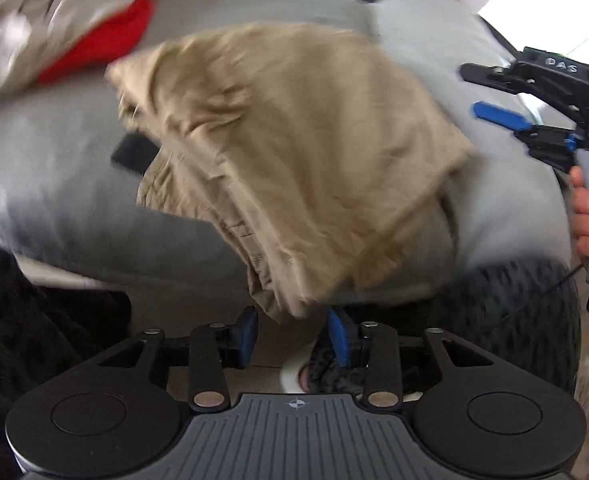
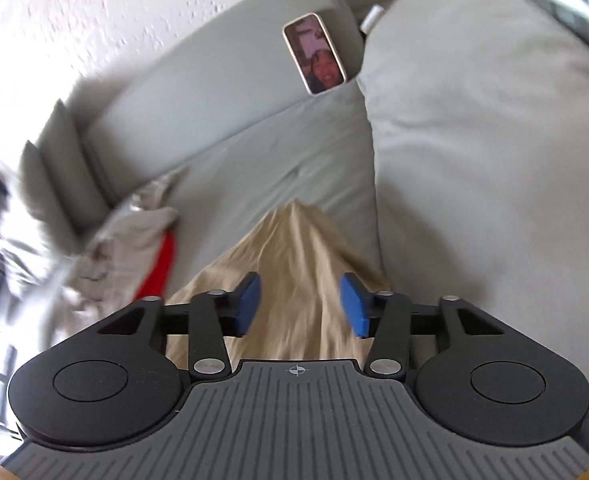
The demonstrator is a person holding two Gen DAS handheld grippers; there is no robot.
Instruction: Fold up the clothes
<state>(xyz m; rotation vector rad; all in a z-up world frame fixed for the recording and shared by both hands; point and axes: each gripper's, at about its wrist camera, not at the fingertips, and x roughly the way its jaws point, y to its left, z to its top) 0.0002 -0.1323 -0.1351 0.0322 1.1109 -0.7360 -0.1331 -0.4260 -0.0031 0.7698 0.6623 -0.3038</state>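
Left hand-held gripper (image 1: 292, 334) is seen spread wide, nothing pinched, with the tan trousers (image 1: 294, 160) bunched on the grey sofa (image 1: 54, 160) just ahead, hem drooping over the seat edge. Right hand-held gripper (image 2: 300, 306) is spread too, held over the cloth, probably for a fresh grab. Blurry shot though.

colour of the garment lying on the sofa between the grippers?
Tan/khaki, plain with no pattern. The garment shows best in the left wrist view.

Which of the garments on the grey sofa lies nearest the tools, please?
The tan cotton garment, directly before both tools; the red cloth and pale patterned cloth lie farther back.
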